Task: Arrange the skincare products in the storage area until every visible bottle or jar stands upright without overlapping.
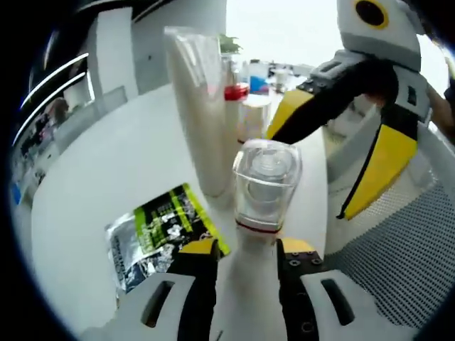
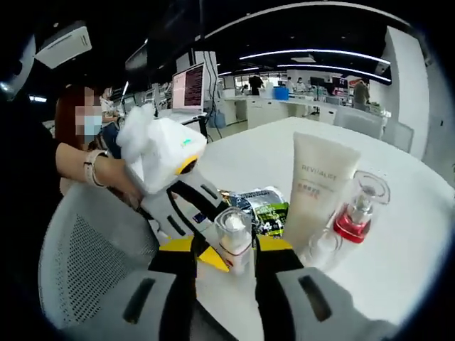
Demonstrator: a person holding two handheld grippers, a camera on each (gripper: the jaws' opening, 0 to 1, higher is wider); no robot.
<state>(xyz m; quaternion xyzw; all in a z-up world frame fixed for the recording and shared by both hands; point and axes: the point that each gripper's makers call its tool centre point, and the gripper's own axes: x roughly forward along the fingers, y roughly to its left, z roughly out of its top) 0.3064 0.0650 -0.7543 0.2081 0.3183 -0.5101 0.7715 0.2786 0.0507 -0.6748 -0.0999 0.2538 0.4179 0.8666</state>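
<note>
Round white table [image 1: 106, 170]: tall cream squeeze tube [image 1: 201, 114] stood upright w/ silver-green foil sachet [image 1: 162, 233] laid flat beside. Small clear-capped pump bottle [image 1: 265, 186] seen between spread jaws of left gripper [image 1: 247, 250], contact unclear; right gripper [image 2: 225, 249] likewise spread around it.

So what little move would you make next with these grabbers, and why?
Probably close the left gripper gently on the clear-capped bottle. The bottle stands upright between its open jaws, beside the cream tube and the green sachet lying flat, so a grip would let it be placed clear of both.
</note>
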